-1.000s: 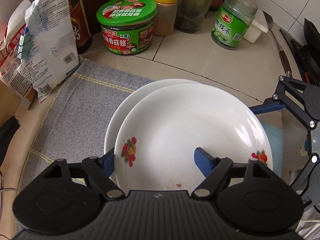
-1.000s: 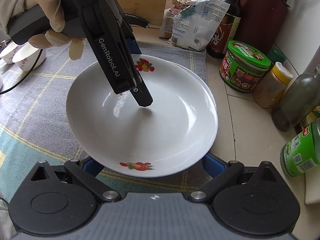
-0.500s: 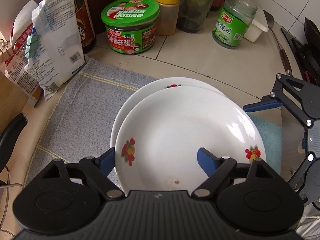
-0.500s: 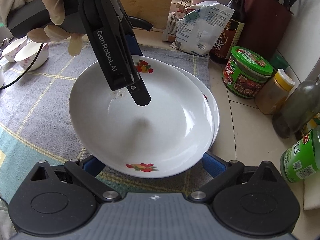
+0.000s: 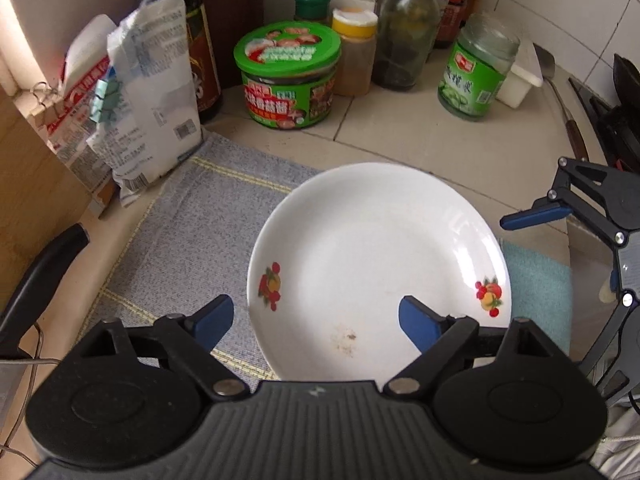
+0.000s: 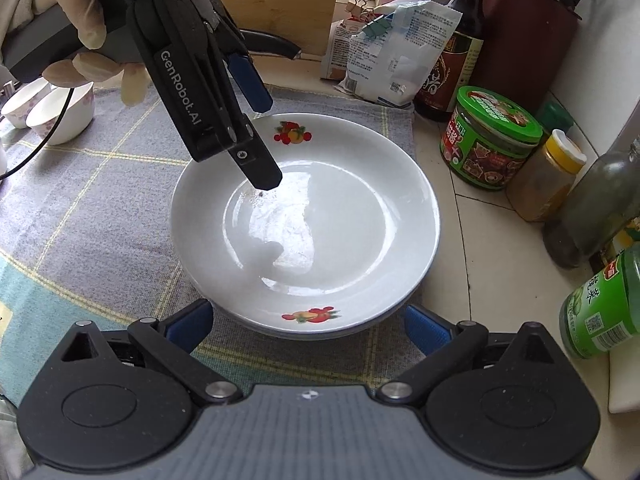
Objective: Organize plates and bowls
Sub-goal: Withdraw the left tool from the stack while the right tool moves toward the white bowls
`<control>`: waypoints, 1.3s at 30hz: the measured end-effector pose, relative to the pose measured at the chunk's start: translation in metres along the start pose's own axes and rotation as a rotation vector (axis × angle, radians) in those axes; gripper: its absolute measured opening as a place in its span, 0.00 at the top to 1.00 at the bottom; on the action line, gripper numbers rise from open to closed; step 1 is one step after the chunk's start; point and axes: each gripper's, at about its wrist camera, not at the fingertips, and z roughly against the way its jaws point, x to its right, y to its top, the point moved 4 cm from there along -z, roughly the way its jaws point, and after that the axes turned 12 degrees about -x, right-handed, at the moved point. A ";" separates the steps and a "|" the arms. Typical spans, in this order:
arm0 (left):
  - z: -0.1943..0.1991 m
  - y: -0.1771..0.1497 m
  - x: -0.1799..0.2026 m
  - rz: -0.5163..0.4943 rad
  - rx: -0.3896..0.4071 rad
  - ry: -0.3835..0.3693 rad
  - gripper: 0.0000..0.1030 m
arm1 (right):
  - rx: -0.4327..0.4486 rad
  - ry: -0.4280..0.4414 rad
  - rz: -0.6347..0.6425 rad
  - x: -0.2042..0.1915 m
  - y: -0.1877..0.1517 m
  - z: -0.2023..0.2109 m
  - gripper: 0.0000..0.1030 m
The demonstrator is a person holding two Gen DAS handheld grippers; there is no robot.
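Two white plates with fruit prints lie stacked on the checked cloth [image 6: 100, 200]. The top plate [image 6: 308, 216] [image 5: 376, 264] sits squarely on the lower one, of which only a rim sliver [image 6: 256, 326] shows. My left gripper [image 5: 316, 322] [image 6: 260, 136] hovers over the stack's rim with its jaws opening. One pad is above the cloth, the other above the plate's inside, and neither presses on it. My right gripper [image 6: 306, 324] stands open at the opposite rim, a finger on each side of the edge. One of its blue fingers [image 5: 534, 215] shows at the right of the left wrist view.
Two small bowls [image 6: 60, 112] sit on the cloth's far left. Behind the plates stand a green-lidded tub [image 5: 288, 76], a yellow-capped jar [image 5: 354, 52], bottles, a green jar [image 5: 476, 76] and paper bags [image 5: 152, 92]. A wooden board [image 5: 28, 184] and a black handle [image 5: 44, 272] are at the left.
The top plate, earlier offset and pinched at its rim by my left gripper, now rests centred on the lower plate. The left jaws have spread and pulled up and back. The right gripper stayed put.
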 end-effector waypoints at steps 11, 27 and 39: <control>0.043 -0.036 0.027 0.035 0.222 0.176 0.07 | 0.073 -0.016 -0.130 0.011 -0.003 0.010 0.00; 0.064 -0.094 0.057 0.356 0.327 0.311 0.04 | 0.117 -0.016 -0.200 0.003 0.012 0.013 0.00; 0.079 -0.178 0.041 0.586 0.349 0.359 0.04 | 0.139 0.033 -0.112 -0.044 0.033 0.008 0.00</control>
